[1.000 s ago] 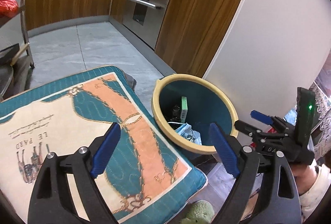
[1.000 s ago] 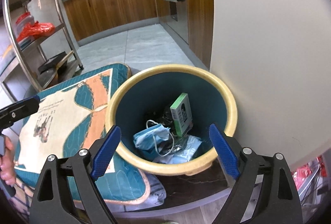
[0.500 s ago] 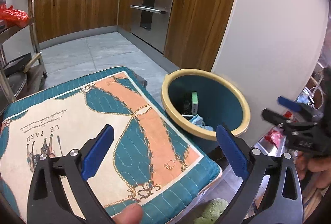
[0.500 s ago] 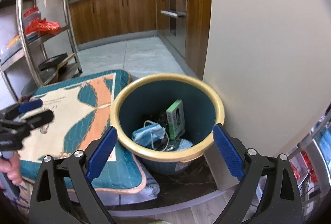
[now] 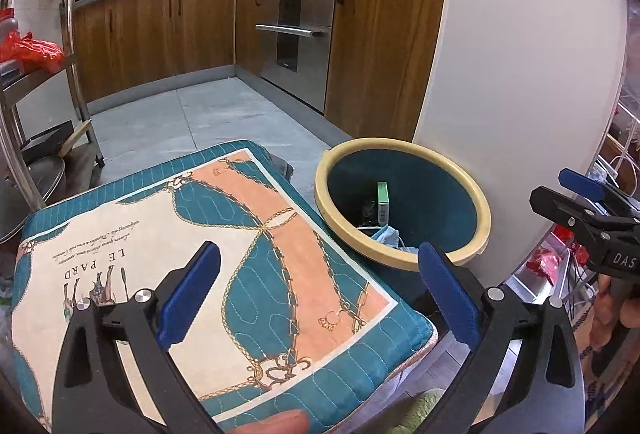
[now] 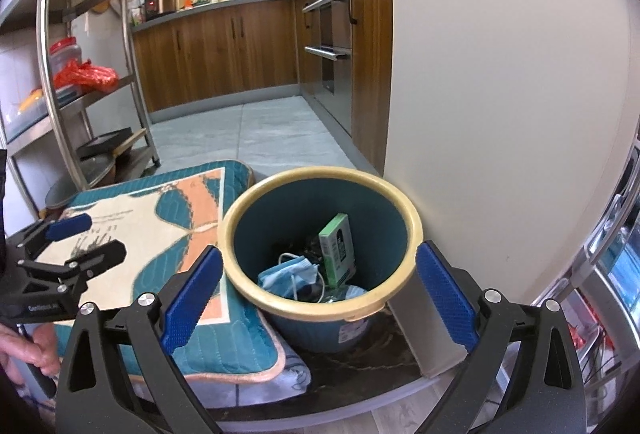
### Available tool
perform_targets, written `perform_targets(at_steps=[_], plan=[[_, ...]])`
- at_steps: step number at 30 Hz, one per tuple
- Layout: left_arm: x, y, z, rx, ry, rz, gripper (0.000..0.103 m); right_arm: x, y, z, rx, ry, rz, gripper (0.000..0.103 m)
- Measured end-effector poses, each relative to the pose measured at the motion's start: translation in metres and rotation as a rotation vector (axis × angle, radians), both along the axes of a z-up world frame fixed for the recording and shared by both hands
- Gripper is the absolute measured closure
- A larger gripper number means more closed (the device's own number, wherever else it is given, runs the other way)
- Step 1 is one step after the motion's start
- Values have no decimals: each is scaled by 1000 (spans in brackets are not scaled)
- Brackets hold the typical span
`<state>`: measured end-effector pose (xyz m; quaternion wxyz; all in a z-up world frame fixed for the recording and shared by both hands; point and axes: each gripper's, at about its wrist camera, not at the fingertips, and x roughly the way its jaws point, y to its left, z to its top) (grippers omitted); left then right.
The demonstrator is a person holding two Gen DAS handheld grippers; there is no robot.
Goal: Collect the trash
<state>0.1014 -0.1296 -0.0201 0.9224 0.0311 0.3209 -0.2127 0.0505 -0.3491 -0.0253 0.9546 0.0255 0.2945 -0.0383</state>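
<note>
Kitchen floor; cushion (image 6: 168,218) beside trash bin (image 6: 280,298); wall (image 6: 500,93) behind.

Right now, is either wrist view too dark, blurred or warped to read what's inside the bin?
Right wrist view: sharp and evenly lit, the bin shows a green box and blue mask clearly. Left wrist view: sharp too, but the rim hides most contents. Both: fisheye bends the edges.
</note>
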Motion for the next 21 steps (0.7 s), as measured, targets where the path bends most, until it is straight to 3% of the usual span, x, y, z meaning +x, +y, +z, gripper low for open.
perform_targets(at_steps=[21], plan=[[-4, -5, 0, 10, -7, -15, 6, -3, 1, 0, 11, -3, -1, 6]])
